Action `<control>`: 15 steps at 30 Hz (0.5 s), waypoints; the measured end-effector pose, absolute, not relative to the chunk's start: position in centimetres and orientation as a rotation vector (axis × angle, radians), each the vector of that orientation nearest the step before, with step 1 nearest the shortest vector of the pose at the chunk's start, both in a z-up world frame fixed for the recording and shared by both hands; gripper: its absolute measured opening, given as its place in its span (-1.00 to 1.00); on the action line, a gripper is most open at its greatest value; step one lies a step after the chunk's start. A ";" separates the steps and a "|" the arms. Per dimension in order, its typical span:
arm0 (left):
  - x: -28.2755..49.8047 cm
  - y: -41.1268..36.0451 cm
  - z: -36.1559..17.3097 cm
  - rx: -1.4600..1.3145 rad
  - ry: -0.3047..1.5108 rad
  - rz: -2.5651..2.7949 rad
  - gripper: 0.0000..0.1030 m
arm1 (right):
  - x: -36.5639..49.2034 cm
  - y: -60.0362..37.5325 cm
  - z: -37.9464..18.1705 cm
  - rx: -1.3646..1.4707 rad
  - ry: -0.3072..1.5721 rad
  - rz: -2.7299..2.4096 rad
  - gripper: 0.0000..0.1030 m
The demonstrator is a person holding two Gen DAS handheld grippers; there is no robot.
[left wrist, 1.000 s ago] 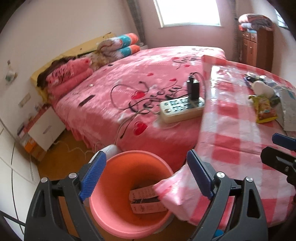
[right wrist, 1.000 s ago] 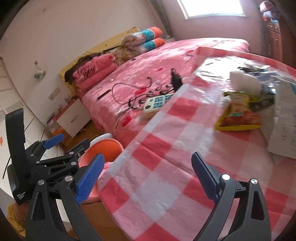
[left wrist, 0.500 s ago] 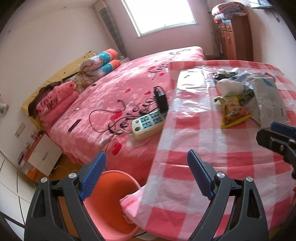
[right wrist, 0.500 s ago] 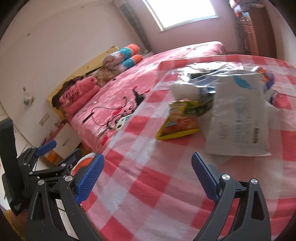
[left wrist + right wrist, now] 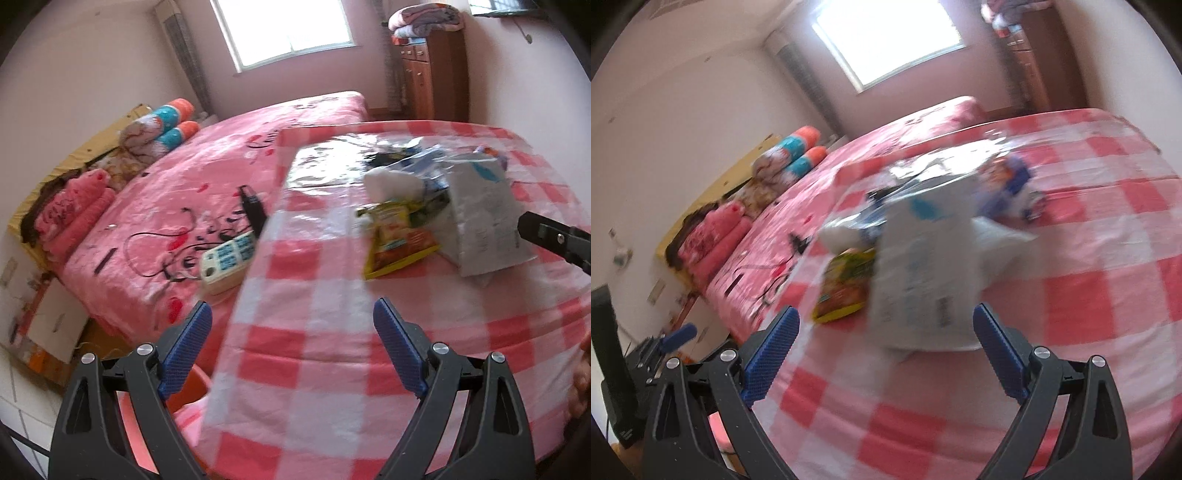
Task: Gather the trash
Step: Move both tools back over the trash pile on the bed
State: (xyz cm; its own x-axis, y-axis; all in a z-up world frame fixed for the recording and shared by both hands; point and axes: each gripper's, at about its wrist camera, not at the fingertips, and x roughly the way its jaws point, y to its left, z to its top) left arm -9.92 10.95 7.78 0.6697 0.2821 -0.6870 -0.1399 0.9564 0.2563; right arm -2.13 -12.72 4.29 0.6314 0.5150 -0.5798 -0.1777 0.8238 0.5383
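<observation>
Here, left wrist view: my left gripper, jaws wide and empty, above the checked counter. Yellow snack wrapper and white paper bag lie touching, mid-counter; orange bin below the counter edge. Right wrist view, blurred: my right gripper, jaws wide, empty, near the bag; wrapper just beside it.

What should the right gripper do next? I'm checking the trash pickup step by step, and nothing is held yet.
Probably ease the right gripper forward and down onto the white paper package. Its jaws stand open and empty, the package lies just ahead of them on the checked tablecloth, nearer than the yellow snack wrapper beside it.
</observation>
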 end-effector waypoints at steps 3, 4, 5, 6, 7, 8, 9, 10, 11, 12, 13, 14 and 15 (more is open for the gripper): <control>-8.9 9.7 7.8 0.170 0.808 0.185 0.74 | -1.7 -14.3 4.0 0.493 0.791 0.383 0.83; -8.5 9.2 7.7 0.166 0.807 0.166 0.74 | -1.5 -14.9 3.8 0.500 0.790 0.374 0.83; -8.2 8.9 7.7 0.162 0.807 0.150 0.74 | -1.2 -15.4 3.6 0.505 0.792 0.366 0.83; -7.6 8.4 7.7 0.156 0.811 0.125 0.74 | -1.0 -15.8 3.3 0.511 0.796 0.364 0.83; -7.2 8.0 7.7 0.150 0.816 0.105 0.74 | -0.7 -16.1 3.1 0.521 0.802 0.365 0.83; -6.7 7.6 7.6 0.133 0.829 0.076 0.74 | -0.5 -16.5 2.9 0.532 0.806 0.370 0.83; -6.3 7.4 7.6 0.115 0.836 0.055 0.74 | -0.3 -16.8 2.8 0.540 0.808 0.372 0.83; -5.9 7.0 7.5 0.085 0.837 0.021 0.74 | -0.1 -17.2 2.7 0.546 0.808 0.370 0.83; -5.6 6.5 7.6 0.062 0.834 -0.007 0.74 | 0.1 -17.6 2.7 0.549 0.807 0.365 0.83; -5.2 5.9 7.5 0.042 0.832 -0.036 0.74 | 0.2 -17.9 2.6 0.551 0.804 0.356 0.83; -4.7 5.1 7.4 0.034 0.834 -0.062 0.74 | 0.3 -18.4 2.7 0.556 0.802 0.344 0.83; -4.2 4.1 7.3 0.036 0.837 -0.085 0.74 | 0.5 -18.8 2.7 0.562 0.800 0.335 0.83; -3.8 3.2 7.1 0.042 0.839 -0.104 0.74 | 0.6 -19.4 2.7 0.571 0.797 0.326 0.83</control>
State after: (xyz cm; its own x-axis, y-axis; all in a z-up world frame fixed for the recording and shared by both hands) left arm -3.78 3.21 7.13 0.6632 -0.0757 -0.7446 0.1090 0.9940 -0.0039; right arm 0.63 -19.40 2.73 0.6613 0.4791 -0.5773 -0.0628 0.8022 0.5938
